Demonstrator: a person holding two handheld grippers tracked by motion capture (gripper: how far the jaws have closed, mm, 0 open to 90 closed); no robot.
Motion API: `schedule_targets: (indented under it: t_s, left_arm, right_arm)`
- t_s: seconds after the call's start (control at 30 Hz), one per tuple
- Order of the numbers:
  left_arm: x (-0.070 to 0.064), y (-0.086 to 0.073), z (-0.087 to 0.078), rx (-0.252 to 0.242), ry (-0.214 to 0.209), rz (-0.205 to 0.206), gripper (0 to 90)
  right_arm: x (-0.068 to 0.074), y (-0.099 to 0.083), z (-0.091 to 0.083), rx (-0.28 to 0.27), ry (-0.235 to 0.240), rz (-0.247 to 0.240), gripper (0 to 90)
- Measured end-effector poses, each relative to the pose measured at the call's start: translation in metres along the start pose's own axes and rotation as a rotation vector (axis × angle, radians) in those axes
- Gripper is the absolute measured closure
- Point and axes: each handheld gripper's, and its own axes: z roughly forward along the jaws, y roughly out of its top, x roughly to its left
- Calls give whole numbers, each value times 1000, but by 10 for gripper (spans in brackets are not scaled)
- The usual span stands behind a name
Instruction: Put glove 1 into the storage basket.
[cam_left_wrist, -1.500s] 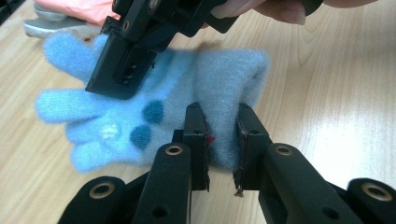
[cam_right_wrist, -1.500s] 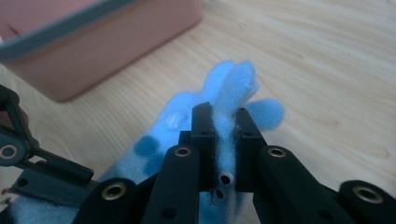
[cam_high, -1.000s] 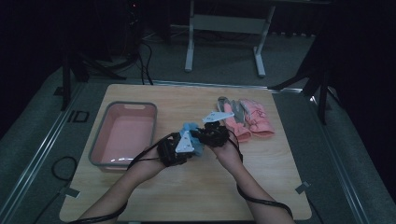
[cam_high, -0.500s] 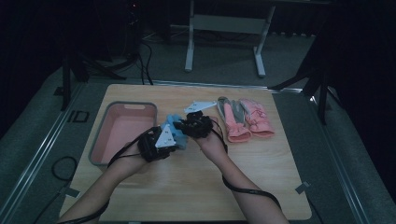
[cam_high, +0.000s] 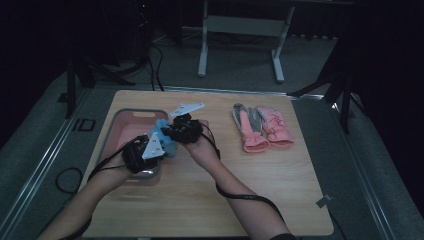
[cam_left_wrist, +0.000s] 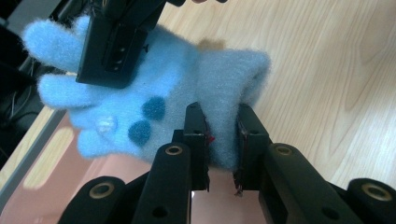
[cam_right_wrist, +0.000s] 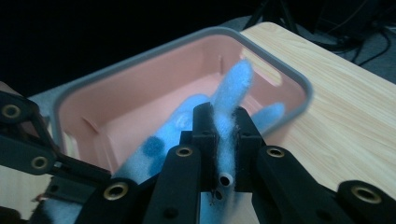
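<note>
The blue glove (cam_left_wrist: 140, 98) is up off the table (cam_high: 280, 200), stretched between my two tongs over the right edge of the pink tray (cam_high: 120, 125). In the left gripper view I have the left tongs (cam_left_wrist: 223, 140) clamped on the cuff end, the fuzzy fabric squeezed between both jaws, with two darker blue dots on the palm just past them. My right tongs (cam_right_wrist: 223, 135) are clenched on one of its fingers; in the right gripper view that finger sticks up between the jaws, and the rest of the glove hangs down toward the tray's inside. From the high view, both hands meet at the tray's near right corner, the left tongs (cam_high: 150, 150) nearer me and the right tongs (cam_high: 172, 131) a little farther in. A pair of pink gloves (cam_high: 262, 127) lies flat on the table, well apart to the right.
</note>
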Motion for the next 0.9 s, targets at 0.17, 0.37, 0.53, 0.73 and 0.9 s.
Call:
schedule_targets:
  t_s: [0.17, 0.37, 0.53, 0.73, 0.9]
  left_arm:
    - [9, -17, -5, 30, 5, -24, 787]
    - [17, -38, -7, 46, 13, -63, 786]
    - [22, -55, 3, 71, 5, -73, 786]
    - [27, -62, 16, 101, -36, -75, 785]
    - [29, -66, 30, 129, -40, -31, 782]
  right_arm:
    - [6, 4, 17, -3, 20, 15, 835]
    - [14, 9, 45, 14, 48, 31, 835]
    - [16, 6, 61, 44, 47, 34, 835]
    - [13, -2, 76, 79, 47, 55, 835]
    - [4, -9, 88, 126, 46, 103, 834]
